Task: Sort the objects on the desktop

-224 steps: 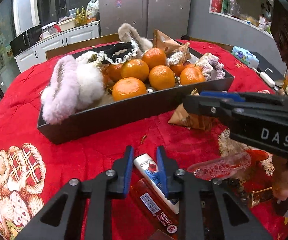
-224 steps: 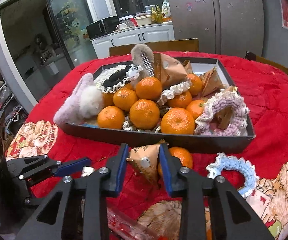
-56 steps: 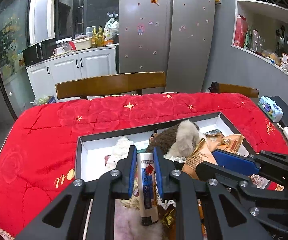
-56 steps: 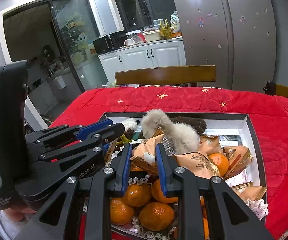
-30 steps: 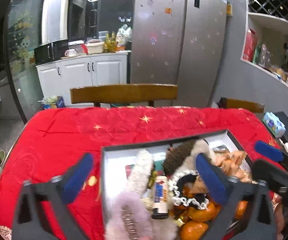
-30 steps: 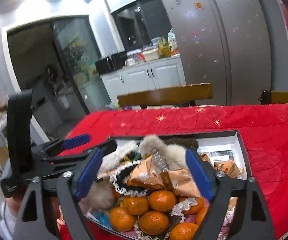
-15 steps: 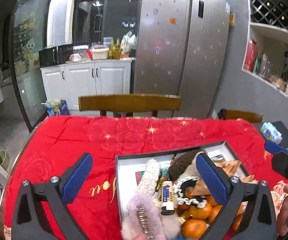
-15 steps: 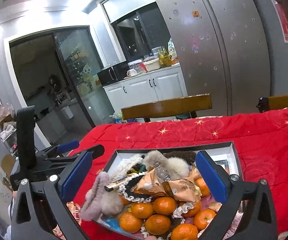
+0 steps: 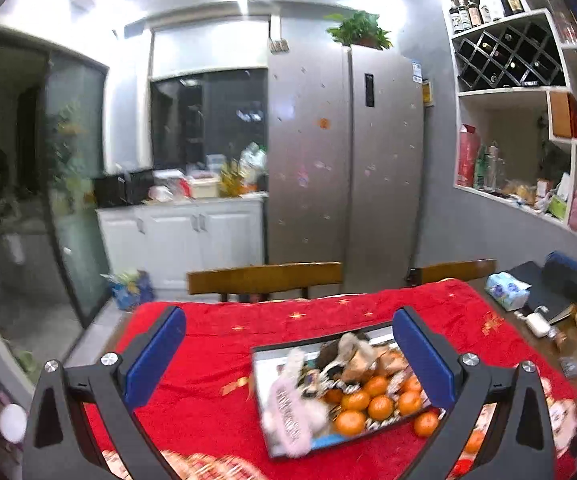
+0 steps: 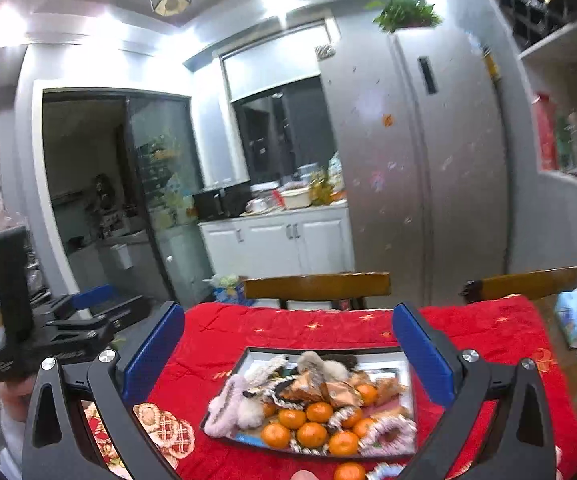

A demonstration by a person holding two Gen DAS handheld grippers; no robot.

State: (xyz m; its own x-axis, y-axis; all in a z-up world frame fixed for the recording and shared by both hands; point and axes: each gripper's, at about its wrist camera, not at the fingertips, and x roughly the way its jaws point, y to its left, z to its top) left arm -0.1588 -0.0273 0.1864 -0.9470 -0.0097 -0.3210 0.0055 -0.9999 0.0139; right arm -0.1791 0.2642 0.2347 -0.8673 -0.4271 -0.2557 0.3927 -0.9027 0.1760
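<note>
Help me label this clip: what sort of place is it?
A home kitchen-dining room, most likely: a tall double-door fridge, white counter cabinets, a wine rack, and a red-clothed dining table with wooden chairs.

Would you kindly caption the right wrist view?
Open right gripper above a full tray of oranges on red cloth.

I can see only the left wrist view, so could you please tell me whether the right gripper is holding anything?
Observer: No. In the right wrist view the right gripper has its jaws wide apart, with nothing between them.
Operator: Thank you. What lies in the near corner of the tray, which my gripper's finger covers?
Observer: A pink-and-white frilly scrunchie lies inside the tray there, next to the oranges.
</note>
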